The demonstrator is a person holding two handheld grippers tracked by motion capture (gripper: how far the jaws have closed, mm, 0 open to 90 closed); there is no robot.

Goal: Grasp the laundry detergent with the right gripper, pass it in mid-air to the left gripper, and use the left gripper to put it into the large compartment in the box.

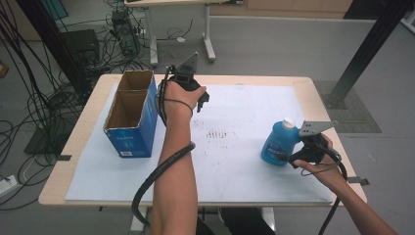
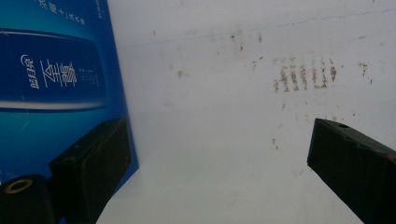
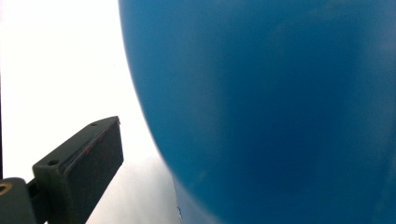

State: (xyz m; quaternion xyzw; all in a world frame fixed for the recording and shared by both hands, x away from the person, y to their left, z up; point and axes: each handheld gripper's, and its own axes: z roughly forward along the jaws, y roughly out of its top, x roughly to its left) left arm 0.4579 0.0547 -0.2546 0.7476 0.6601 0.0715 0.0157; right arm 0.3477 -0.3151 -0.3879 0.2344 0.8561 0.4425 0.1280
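A blue bottle point(image 1: 276, 143) with a white cap stands on the white sheet point(image 1: 235, 166) at the right. My right gripper point(image 1: 289, 157) is at its lower side. In the right gripper view the bottle point(image 3: 271, 107) looms very close. One black finger point(image 3: 81, 163) stands apart from it with a gap of white between, and the other is hidden. My left gripper point(image 1: 201, 100) hovers over the sheet just right of the open blue cardboard box point(image 1: 131, 117). Its jaws point(image 2: 219, 158) are spread wide with nothing between them, the box's printed side point(image 2: 56, 79) close on one side.
The sheet covers most of the wooden table point(image 1: 85, 117) and has faint brown marks point(image 1: 218, 133) at its middle, also visible as brown marks point(image 2: 303, 77) ahead of the left jaws. The box has two empty compartments. Cables, a desk frame and black posts stand on the floor beyond.
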